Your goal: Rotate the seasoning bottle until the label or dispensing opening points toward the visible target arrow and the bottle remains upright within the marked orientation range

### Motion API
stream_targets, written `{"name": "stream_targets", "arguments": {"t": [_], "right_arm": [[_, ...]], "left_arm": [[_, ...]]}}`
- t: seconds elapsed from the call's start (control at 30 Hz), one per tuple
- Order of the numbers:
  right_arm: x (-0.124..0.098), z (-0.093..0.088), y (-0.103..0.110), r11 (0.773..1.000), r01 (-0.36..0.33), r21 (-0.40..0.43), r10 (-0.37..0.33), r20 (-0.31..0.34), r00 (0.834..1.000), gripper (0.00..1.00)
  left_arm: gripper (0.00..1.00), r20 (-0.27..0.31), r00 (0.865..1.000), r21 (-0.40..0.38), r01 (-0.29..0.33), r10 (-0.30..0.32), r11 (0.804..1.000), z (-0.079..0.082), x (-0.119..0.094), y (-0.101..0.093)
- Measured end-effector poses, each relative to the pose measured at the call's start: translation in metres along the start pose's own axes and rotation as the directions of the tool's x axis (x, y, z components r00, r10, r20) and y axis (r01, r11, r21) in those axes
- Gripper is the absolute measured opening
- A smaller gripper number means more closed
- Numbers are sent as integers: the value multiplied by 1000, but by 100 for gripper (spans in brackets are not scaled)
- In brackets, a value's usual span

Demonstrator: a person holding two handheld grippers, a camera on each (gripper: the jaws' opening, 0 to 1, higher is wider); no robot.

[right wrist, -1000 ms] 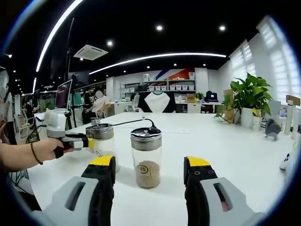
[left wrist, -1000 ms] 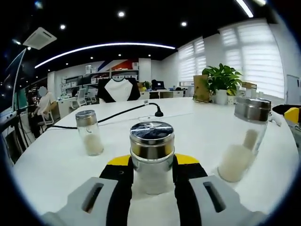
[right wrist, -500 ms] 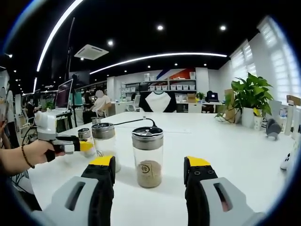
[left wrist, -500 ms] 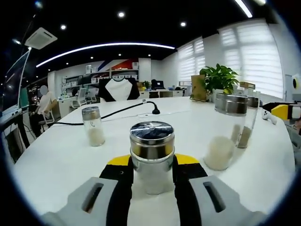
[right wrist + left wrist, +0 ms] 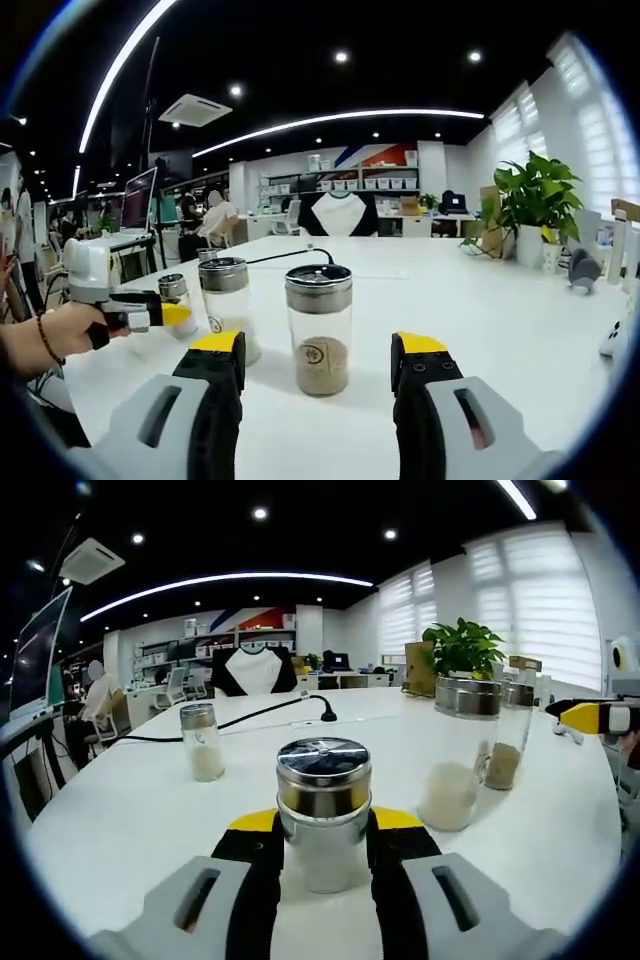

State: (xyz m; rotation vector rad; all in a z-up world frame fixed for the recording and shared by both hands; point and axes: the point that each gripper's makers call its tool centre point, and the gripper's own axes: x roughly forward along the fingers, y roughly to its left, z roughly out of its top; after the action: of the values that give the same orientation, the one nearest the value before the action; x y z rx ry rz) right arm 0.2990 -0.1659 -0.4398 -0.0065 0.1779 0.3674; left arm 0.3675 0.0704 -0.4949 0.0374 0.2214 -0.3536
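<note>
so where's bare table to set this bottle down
Free: the white table right of the brown-filled bottle, toward the potted plant. Crowded: left of it, where the white-filled bottle and left hand-held gripper sit.

The clear glass seasoning bottle with a brushed-metal shaker lid [image 5: 323, 810] looks smooth and shiny. It stands on a smooth, matt white table [image 5: 130, 820]. Beside it, the left gripper [image 5: 322, 865] has matt black plastic jaws with yellow tips and grey plastic bodies.
</note>
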Motion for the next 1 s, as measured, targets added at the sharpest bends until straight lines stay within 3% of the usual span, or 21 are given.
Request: {"name": "stream_targets", "arguments": {"t": [0.63, 1.0], "right_arm": [[-1, -2, -2, 1000, 0, 11, 0, -1, 1000, 60], [0, -4, -2, 1000, -8, 15, 8, -5, 1000, 60]], "left_arm": [[34, 12, 1000, 2, 15, -15, 1000, 2, 0, -1], [34, 9, 998, 16, 66, -66, 998, 2, 1, -2]]}}
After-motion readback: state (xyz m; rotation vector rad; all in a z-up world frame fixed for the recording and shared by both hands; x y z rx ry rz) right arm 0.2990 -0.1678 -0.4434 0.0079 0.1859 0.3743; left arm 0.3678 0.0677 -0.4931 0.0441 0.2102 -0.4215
